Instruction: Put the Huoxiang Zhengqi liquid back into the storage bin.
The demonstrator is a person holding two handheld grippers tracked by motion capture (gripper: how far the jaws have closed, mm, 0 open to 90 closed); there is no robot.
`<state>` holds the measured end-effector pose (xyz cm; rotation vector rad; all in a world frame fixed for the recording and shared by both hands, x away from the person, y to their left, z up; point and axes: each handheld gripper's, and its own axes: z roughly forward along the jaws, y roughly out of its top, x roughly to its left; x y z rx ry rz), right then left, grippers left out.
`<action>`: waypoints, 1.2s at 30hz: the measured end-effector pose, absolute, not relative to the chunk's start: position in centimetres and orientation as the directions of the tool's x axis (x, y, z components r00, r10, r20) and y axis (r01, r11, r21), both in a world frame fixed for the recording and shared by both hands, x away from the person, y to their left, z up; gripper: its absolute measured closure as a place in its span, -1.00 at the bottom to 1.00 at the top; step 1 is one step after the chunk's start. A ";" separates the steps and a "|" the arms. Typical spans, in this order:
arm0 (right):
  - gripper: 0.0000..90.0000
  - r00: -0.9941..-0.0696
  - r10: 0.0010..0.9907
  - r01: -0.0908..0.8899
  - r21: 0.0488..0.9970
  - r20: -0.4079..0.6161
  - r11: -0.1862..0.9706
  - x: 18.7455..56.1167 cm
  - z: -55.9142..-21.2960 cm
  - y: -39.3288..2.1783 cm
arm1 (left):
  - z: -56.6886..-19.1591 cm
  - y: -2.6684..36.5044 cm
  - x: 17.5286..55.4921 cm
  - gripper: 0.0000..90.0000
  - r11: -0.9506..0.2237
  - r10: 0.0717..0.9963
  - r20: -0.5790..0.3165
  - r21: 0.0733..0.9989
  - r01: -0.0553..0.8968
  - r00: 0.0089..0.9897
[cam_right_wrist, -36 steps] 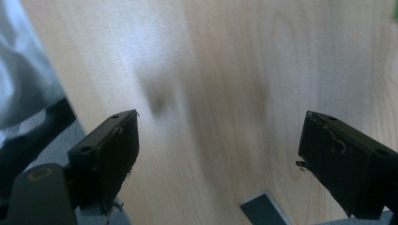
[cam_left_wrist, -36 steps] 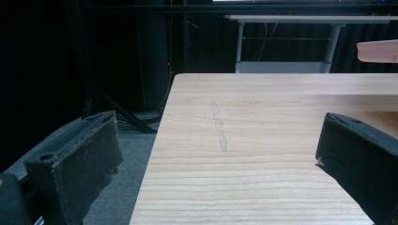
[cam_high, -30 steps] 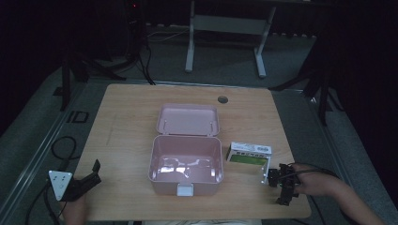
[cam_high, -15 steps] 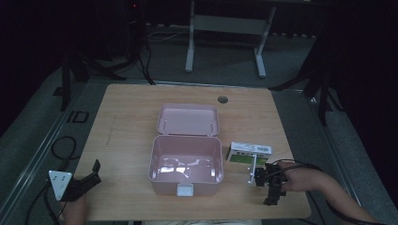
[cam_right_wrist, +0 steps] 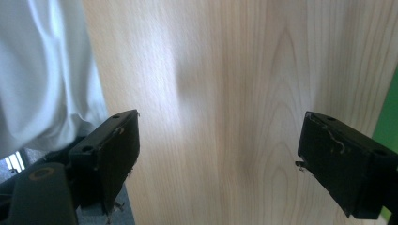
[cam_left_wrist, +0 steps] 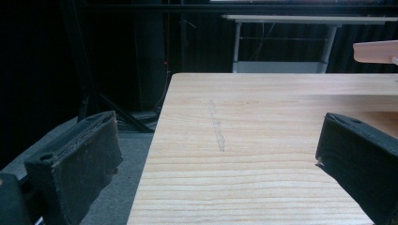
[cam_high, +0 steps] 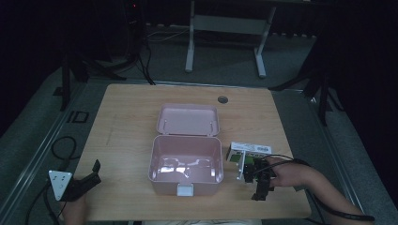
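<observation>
Jaws spread and empty on both my grippers; my right gripper [cam_high: 256,183] hovers beside the green-and-white carton [cam_high: 248,152], which a careless sweep could knock off the surface [cam_high: 126,117].

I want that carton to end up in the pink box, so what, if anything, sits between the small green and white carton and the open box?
Nothing visible does. The carton lies on bare table just right of the open pink box, whose lid is folded back on the far side. The right gripper, jaws open, hovers at the carton's near edge.
</observation>
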<state>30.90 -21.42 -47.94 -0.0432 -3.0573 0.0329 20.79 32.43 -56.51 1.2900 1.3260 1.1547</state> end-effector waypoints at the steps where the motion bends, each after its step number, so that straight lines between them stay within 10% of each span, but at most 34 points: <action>1: -0.72 -0.996 0.022 0.021 -0.016 0.084 1.000 30.9 -47.8 -21.2 | -56.5 32.4 20.8 -0.99 0.008 1.000 -0.005 0.991 0.133 -0.022; 36: -0.69 -0.998 0.054 0.054 0.000 -0.029 0.999 35.5 -42.4 -21.4 | -56.5 32.5 20.8 -0.99 0.010 1.000 -0.008 0.991 0.134 -0.016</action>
